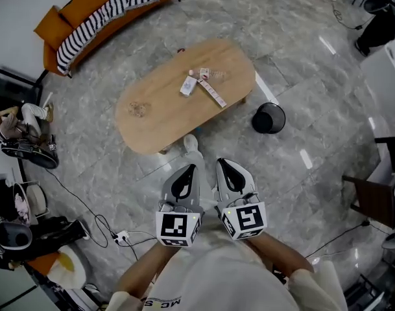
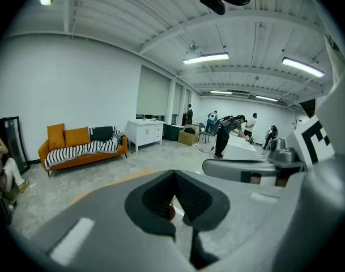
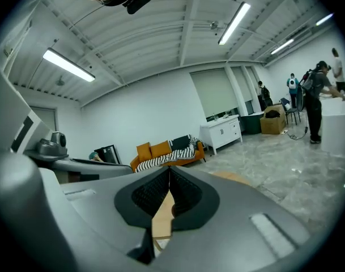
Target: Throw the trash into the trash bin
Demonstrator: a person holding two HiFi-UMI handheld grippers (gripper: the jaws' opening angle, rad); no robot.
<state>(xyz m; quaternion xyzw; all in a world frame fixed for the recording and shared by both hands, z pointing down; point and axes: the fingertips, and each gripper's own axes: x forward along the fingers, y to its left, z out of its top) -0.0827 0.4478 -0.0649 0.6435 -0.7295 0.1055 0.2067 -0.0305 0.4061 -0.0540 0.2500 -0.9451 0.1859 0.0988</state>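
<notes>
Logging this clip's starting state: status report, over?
Left gripper and right gripper both shut, empty, short of the table. Trash untouched on table; bin on floor beside it. Nothing in the way.

Floor: grey stone-look floor [image 1: 314,141], smooth, glossy, with light streaks on it.
Table: light oval wooden table [image 1: 152,118], matt.
Trash: small white box [image 1: 188,85] on the far side of the table, looks like printed card.
Bin: round black trash bin [image 1: 268,118], right of the table, matt.
Sofa: orange sofa [image 1: 67,21], far left, cloth.
Grippers: left gripper [image 1: 187,172] and right gripper [image 1: 224,168], grey matt plastic; black ribbed pads [image 3: 147,197].
</notes>
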